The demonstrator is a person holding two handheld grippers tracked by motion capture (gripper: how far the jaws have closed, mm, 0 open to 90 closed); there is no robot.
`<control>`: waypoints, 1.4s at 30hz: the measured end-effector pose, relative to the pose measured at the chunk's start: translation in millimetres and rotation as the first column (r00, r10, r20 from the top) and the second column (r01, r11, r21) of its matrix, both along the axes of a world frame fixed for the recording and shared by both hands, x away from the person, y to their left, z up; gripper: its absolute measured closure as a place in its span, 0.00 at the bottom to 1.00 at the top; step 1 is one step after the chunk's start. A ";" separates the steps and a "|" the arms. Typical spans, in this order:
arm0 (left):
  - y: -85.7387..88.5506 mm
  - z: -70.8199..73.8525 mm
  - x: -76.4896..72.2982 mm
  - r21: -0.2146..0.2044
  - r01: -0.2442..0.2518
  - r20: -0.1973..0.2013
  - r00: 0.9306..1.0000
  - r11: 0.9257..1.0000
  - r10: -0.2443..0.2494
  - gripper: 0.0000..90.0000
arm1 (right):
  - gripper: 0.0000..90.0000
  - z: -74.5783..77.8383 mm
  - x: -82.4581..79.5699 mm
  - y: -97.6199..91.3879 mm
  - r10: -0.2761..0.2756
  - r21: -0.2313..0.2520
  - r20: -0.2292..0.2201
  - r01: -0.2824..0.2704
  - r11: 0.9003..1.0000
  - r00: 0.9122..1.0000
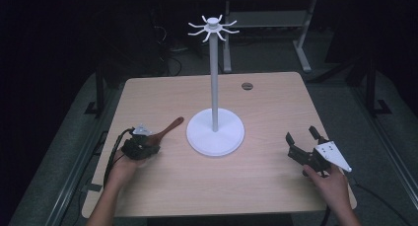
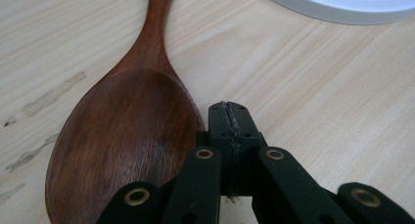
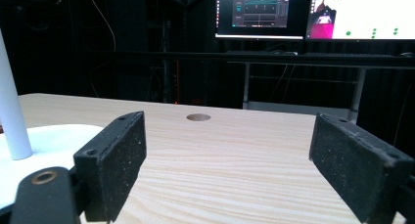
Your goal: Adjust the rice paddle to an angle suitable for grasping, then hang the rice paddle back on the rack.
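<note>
Nearest the person's side of the desk (image 1: pixel 207 186), two hands come in from the front edge. The left hand (image 1: pixel 118 170) holds the left gripper (image 1: pixel 140 146) low over the desk, and its jaws are pressed flat together with nothing between them. In the left gripper view the closed tips sit just beside the right rim of the bowl of a wooden spoon (image 2: pixel 122 150); whether they touch the wood I cannot tell. A black cable loops back from this gripper toward the desk's left edge.

On the other side, the right hand (image 1: pixel 331 182) holds the right gripper (image 1: pixel 300 134) near the right edge of the desk, its grey three-cornered plate on top. Its jaws stand wide apart and hold nothing; the right gripper view looks between the two black pads across bare wood.

The spoon lies flat on the desk's left half, bowl toward the person and handle slanting away toward the round base of a white stand (image 1: pixel 215 131). The handle's tip ends just short of that base. The stand sits about mid-desk, between the two grippers, with a thin upright pole and a ring of curved hooks at the top.

Farther back, a small dark round hole (image 1: pixel 247 86) shows in the desk top near its far edge. Beyond the desk the room is dark, with two lit screens (image 3: pixel 313 13) on another bench.
</note>
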State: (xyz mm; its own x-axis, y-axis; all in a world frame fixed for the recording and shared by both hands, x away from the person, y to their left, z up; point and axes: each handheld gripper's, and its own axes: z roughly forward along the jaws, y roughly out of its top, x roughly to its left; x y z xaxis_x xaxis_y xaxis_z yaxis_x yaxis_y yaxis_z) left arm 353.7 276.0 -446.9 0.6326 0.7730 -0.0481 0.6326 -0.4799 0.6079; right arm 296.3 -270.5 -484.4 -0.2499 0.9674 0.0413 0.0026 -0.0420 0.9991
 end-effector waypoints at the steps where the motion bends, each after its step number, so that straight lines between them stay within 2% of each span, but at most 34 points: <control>1: 1.7 0.1 0.2 -0.004 -0.006 0.000 1.000 1.000 0.006 1.00 | 0.15 0.0 0.0 -0.1 0.000 0.000 0.000 0.000 1.000 1.000; 10: 5.5 1.4 0.8 -0.003 -0.007 0.006 1.000 1.000 0.007 1.00 | 0.15 0.0 0.0 0.0 0.000 -0.001 0.001 0.000 1.000 1.000; 16: 9.9 4.1 -0.2 -0.037 -0.023 0.008 1.000 0.999 0.023 1.00 | 0.15 0.0 0.0 -0.1 0.000 -0.001 0.002 0.000 1.000 1.000; 20: 13.4 13.2 0.0 -0.061 -0.014 0.013 1.000 0.998 0.015 1.00 | 0.15 0.0 0.1 0.1 0.001 -0.001 -0.001 -0.001 1.000 1.000; 23: 16.6 20.4 2.5 -0.080 -0.001 0.009 1.000 0.997 0.001 0.89 | 0.15 0.1 0.2 0.3 0.001 -0.003 -0.004 -0.001 1.000 1.000; 26: 17.5 23.1 6.6 -0.054 0.010 0.011 1.000 0.998 -0.010 0.77 | 0.15 0.1 0.3 0.0 0.002 -0.004 -0.005 -0.002 1.000 1.000; 29: 16.8 26.1 11.1 -0.055 0.027 0.009 1.000 0.998 -0.027 0.66 | 0.15 0.1 0.4 0.0 0.002 -0.002 -0.005 -0.002 1.000 1.000; 32: 14.7 30.0 18.6 -0.030 0.050 0.007 0.999 0.998 -0.049 0.60 | 0.15 0.1 0.7 0.0 0.002 -0.001 -0.007 -0.002 1.000 1.000; 37: 9.5 37.6 35.2 0.034 0.090 -0.021 0.996 0.995 -0.089 0.56 | 0.15 0.1 0.6 0.0 0.004 -0.001 -0.007 -0.004 1.000 1.000; 39: 7.1 41.3 41.5 0.039 0.095 -0.034 0.995 0.995 -0.094 0.56 | 0.15 0.1 0.6 -0.1 0.004 -0.001 -0.007 -0.004 1.000 1.000; 42: 2.7 45.9 50.6 0.068 0.111 -0.058 0.993 0.991 -0.107 0.56 | 0.15 0.1 0.6 -0.1 0.004 -0.001 -0.007 -0.004 1.000 1.000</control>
State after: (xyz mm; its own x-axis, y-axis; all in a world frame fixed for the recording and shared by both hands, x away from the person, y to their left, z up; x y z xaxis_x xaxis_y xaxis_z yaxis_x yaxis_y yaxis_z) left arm 404.3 278.7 -400.9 0.7113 0.7022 -0.0320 0.6052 -0.5885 0.5361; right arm 296.9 -270.6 -484.2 -0.2538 0.9663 0.0425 0.0100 -0.0413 0.9991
